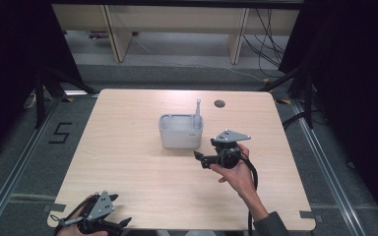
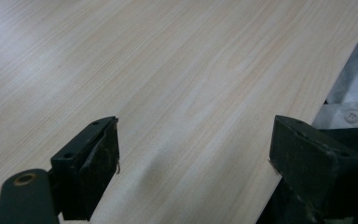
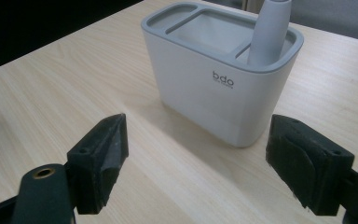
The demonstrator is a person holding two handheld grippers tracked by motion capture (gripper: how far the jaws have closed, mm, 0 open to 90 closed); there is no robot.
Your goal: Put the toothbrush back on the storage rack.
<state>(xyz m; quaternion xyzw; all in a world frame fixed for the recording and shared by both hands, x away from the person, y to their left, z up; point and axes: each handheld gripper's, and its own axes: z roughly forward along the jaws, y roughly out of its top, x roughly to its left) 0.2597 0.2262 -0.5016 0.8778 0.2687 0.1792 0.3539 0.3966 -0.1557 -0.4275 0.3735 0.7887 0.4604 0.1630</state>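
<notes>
counter (image 1: 128,147): pale wood grain, rounded corners, a small dark round hole (image 1: 219,103) in the top near the far edge at about 1 o'clock from the middle.

grey holder (image 1: 180,132): boxy, soft-cornered, standing upright close to the middle of the counter. top split into compartments, a narrow one at each end and a wide one between. small dark lettering on the side that faces the right claw's camera.

grey stick (image 1: 198,114): slim, rounded tip, standing upright in one narrow end compartment of the holder, the one at 3 o'clock seen from above. it pokes well above the rim. what its lower end looks like, cannot tell.

right claw (image 1: 200,159): held in the person's right hand (image 1: 236,173) at about 5 o'clock from the holder, near it but not touching. points toward the holder's near right corner. jaws spread wide, nothing between them; in the right gripper view the holder sits beyond the jaws, bare counter under them.

left claw (image 1: 123,224): at the near edge of the counter, around 7 o'clock from the holder, well apart from it. jaws wide apart too, gripping nothing; its own view has plain wood under them and the counter's edge just beside one jaw.
</notes>
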